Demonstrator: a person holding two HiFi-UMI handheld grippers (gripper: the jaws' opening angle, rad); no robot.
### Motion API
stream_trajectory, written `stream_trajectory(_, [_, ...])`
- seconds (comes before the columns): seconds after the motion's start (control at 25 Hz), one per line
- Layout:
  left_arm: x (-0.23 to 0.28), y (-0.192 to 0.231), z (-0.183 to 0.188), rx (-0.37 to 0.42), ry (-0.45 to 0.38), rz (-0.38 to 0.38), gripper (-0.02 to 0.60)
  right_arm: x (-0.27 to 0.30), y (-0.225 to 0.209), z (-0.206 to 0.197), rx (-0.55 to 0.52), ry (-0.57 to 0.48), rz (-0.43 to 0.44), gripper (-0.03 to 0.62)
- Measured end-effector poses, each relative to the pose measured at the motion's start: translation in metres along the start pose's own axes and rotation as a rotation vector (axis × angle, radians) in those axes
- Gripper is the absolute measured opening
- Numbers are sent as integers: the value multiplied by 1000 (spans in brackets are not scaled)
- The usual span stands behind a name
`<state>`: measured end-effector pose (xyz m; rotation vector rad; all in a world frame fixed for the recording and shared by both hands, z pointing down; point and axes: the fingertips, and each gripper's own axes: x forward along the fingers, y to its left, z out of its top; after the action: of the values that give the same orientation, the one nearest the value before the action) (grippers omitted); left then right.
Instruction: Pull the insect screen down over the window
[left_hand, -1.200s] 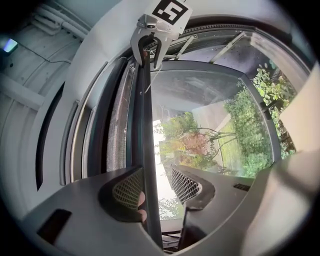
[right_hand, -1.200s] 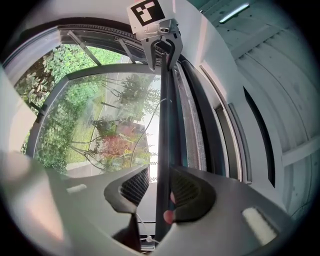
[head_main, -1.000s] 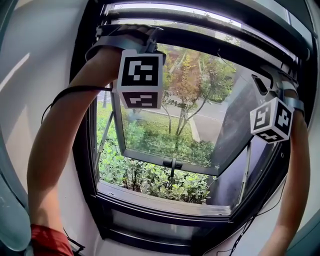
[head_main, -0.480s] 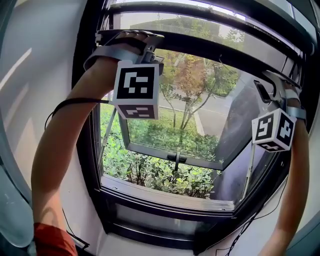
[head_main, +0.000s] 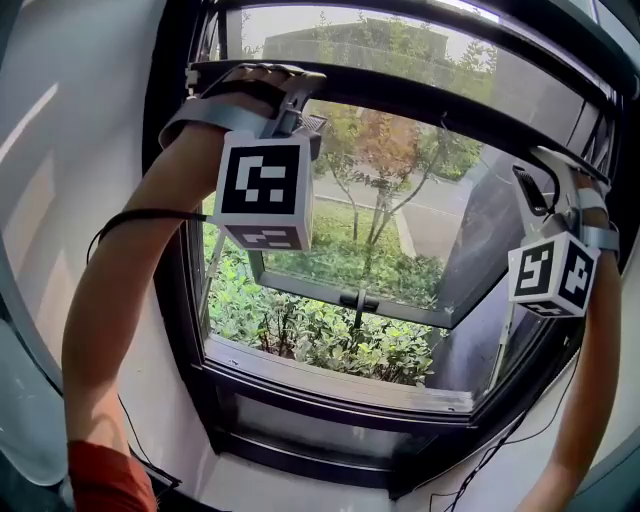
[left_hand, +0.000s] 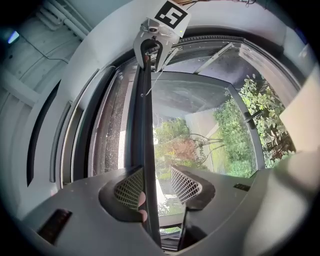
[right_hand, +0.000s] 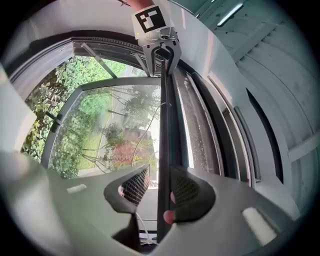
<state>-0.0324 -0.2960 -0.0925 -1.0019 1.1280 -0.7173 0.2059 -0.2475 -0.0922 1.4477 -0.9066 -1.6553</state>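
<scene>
1. No words, numbers or brand names can be read anywhere.
2. The left cube (head_main: 262, 185) and the right cube (head_main: 553, 275) show only black and white square shapes, not letters.
3. A small dark tag (left_hand: 241, 187) on the left gripper (left_hand: 157, 182) and a pale tag (right_hand: 76, 188) on the right gripper (right_hand: 160, 187) are too tiny to read.

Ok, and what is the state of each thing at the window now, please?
insect screen bar: near the top, only a little pulled down.
window sash: open, swung outward.
left gripper: jaws apart, bar between them.
right gripper: jaws apart, bar between them.
</scene>
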Motion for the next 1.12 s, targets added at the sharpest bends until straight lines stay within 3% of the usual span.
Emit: stream_trajectory(1.12, [-31,-64,10,3,-10,-77,173,-40,64,6,34,-39,80,138])
